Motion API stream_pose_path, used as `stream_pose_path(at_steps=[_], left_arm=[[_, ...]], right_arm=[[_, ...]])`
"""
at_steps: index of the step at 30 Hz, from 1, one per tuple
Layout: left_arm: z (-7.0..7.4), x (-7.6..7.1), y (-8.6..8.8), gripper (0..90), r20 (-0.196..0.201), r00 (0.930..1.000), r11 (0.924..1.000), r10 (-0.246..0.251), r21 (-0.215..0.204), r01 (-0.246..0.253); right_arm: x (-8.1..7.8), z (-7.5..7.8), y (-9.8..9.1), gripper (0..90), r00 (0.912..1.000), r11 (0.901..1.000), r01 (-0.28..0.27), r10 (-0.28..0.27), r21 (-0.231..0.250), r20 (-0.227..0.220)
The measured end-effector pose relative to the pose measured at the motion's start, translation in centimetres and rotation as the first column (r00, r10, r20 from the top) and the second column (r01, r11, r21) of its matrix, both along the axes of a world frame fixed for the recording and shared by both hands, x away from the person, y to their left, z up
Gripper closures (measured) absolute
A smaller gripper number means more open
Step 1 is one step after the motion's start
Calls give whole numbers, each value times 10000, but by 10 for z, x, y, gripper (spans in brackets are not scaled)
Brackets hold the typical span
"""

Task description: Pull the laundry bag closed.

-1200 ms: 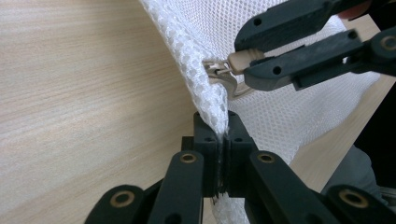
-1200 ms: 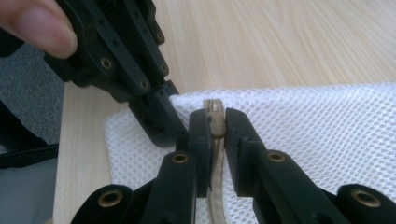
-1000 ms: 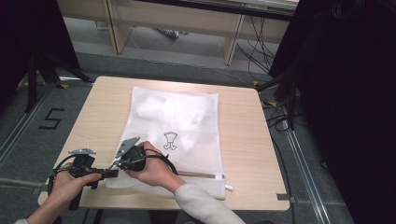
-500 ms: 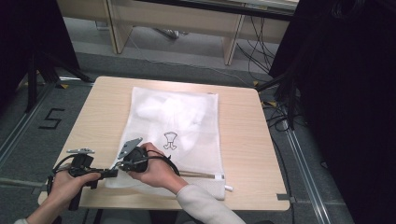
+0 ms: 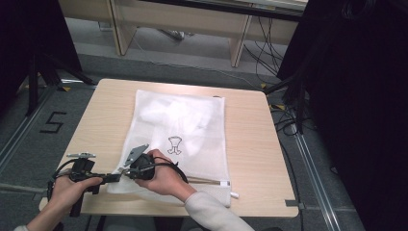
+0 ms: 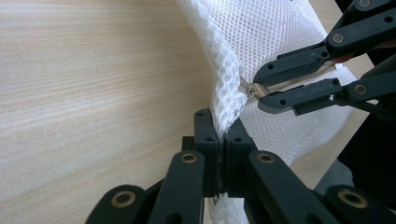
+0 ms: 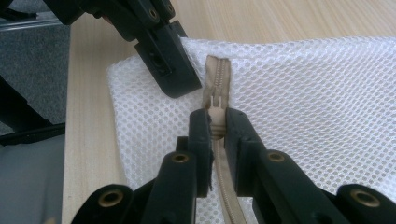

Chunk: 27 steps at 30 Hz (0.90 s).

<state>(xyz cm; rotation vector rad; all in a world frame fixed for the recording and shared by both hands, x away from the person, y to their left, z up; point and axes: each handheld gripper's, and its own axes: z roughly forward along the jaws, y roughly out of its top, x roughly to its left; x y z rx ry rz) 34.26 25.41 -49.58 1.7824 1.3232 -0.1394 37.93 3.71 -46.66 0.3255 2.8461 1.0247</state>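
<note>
Left gripper [image 6: 223, 140] is clamped on the mesh bag's [image 5: 183, 130] corner w/ jaws pressed together. Right gripper [image 7: 217, 123] pinches the beige zipper pull [image 7: 215, 114] just beside it. Bag lies flat on the wooden table [image 5: 250, 144], near the front-left edge.

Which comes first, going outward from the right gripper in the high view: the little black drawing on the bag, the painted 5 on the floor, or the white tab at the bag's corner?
Measured from the right gripper:
1. Black drawing, just up and right on the mesh bag.
2. Painted 5 on the floor to the left, and the white tab at the bag's near right corner: too close to call.
</note>
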Motion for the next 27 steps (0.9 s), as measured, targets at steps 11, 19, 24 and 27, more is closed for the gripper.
stream_pose_path(at_steps=[11,19,24,27], left_arm=[[1,-1,0,863,71,9998,9996,176,-214,-175],[2,-1,-1,862,33,10000,9992,70,-391,-69],[3,-1,-1,862,53,10000,9995,7,-310,-5],[3,-2,-3,862,146,9997,9994,208,-291,-204]], right_arm=[[-1,-2,-5,823,10000,10000,-54,54,3,1],[0,-3,-10,822,9999,9999,-135,135,19,5],[-1,-5,-12,823,9999,9999,-102,102,7,-32],[-1,-6,-13,823,9999,9999,-158,158,-21,-3]])
